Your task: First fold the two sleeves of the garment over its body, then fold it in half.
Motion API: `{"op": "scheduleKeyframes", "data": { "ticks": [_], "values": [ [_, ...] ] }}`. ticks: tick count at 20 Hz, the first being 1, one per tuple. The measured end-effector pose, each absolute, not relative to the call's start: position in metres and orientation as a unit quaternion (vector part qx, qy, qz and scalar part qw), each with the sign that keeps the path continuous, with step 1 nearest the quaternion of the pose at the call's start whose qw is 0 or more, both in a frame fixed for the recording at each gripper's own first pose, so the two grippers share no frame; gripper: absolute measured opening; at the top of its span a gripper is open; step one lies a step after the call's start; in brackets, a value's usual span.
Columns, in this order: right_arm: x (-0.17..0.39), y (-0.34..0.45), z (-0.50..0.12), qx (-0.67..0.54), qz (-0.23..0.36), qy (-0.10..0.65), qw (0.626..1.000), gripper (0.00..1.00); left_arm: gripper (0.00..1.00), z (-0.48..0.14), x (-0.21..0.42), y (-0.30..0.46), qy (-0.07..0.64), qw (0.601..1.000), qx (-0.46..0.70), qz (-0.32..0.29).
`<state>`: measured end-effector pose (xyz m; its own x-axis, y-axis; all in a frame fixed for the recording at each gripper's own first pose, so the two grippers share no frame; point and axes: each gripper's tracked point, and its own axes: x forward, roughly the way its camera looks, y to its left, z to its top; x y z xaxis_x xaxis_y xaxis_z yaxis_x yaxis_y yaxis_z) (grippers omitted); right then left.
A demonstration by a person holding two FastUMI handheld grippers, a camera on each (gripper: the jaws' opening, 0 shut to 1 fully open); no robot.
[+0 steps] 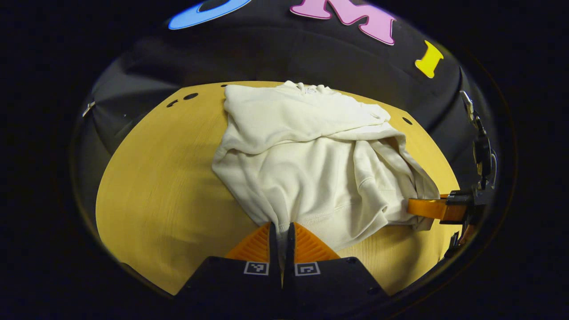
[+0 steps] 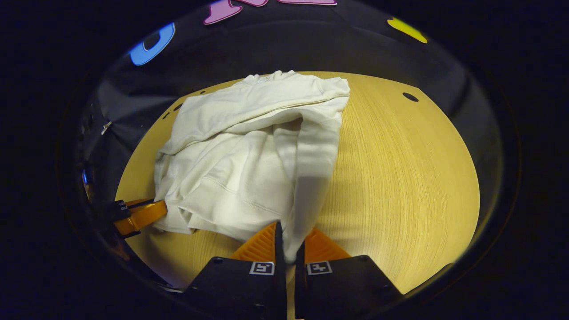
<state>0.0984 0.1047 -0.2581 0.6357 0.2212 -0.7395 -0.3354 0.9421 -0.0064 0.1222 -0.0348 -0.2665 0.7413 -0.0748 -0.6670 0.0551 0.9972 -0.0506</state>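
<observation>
Garment [image 1: 306, 151]: a cream sweatshirt is seen lying on the yellow wooden tabletop [image 1: 155, 191], spread from the far edge at the upper middle of the frame down toward the lower middle in both views. One sleeve [image 1: 284, 120] is laid across the chest; the other sleeve [image 2: 315, 169] runs down the right side of the body in the right gripper view.

Small dark holes [image 1: 190, 96] are seen in the tabletop near its far edge, at the upper left of the left gripper view and the upper right of the right gripper view. Nothing else is seen lying beside the cloth.

The left tongs [image 1: 280, 229] are pressed together on the bottom hem at the lower middle of the left gripper view, with a fold of cloth pinched between the orange fingers [image 1: 255, 244]. The right tongs [image 2: 289, 242] are closed on the lower end of the sleeve in the right gripper view, cloth caught between both fingers. Each tool is also seen from the other's camera, at the lower right edge [image 1: 426, 208] and the lower left edge [image 2: 144, 214], touching the cloth.

Black cloth walls [image 1: 311, 62] are seen behind the tabletop.
</observation>
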Motion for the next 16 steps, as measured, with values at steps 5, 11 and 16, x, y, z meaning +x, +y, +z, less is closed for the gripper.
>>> {"op": "scheduleKeyframes", "data": {
  "ticks": [5,11,16],
  "values": [
    [0.104,0.107,-0.233,-0.040,0.167,0.397,0.902,0.11,0.07,-0.232,0.121,-0.027,0.346,0.936,-0.042,-0.039],
    [0.129,0.129,-0.173,-0.002,0.192,0.361,0.912,0.11,0.06,-0.167,0.146,-0.029,0.309,0.946,-0.092,-0.043],
    [0.184,0.163,-0.115,0.025,0.215,0.316,0.924,0.11,0.06,-0.107,0.197,-0.042,0.274,0.952,-0.128,-0.059]
  ]
}}
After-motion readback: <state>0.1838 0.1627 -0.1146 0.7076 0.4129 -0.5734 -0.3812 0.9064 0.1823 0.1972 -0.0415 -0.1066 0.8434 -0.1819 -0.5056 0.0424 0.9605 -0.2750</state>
